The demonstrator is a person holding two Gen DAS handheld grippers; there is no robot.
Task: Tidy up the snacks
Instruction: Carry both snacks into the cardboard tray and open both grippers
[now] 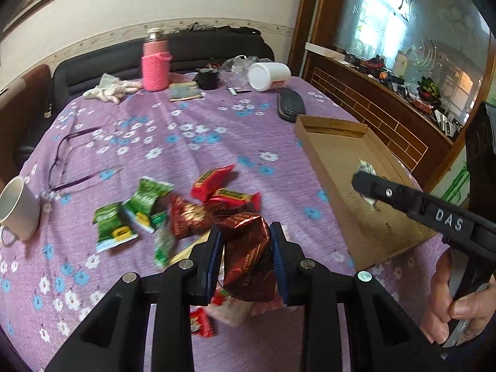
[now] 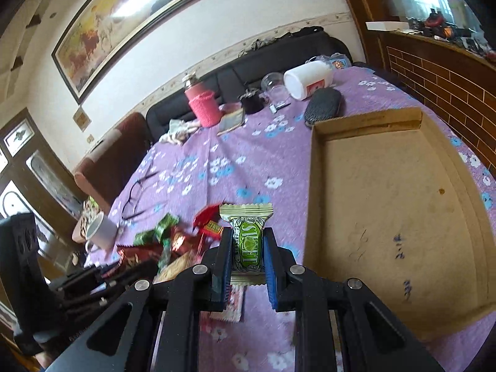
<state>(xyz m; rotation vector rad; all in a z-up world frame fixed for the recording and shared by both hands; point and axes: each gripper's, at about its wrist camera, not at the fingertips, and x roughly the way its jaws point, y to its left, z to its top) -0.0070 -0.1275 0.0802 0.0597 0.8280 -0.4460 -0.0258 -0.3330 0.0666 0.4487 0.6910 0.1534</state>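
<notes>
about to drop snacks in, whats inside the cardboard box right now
The cardboard box holds no snacks in the right wrist view: only its bare, stained floor with some pen marks. Its near corner runs out of frame, so that part cannot be checked.

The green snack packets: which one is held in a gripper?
The green packet clamped upright in the right gripper. The other green packets lie loose on the tablecloth.

The left gripper points downward, its blue-padded fingers clamped on a dark red foil snack packet. The right gripper also angles down, closed on a green-and-cream snack packet standing upright between its pads. A bare hand grips the right gripper's handle.
</notes>
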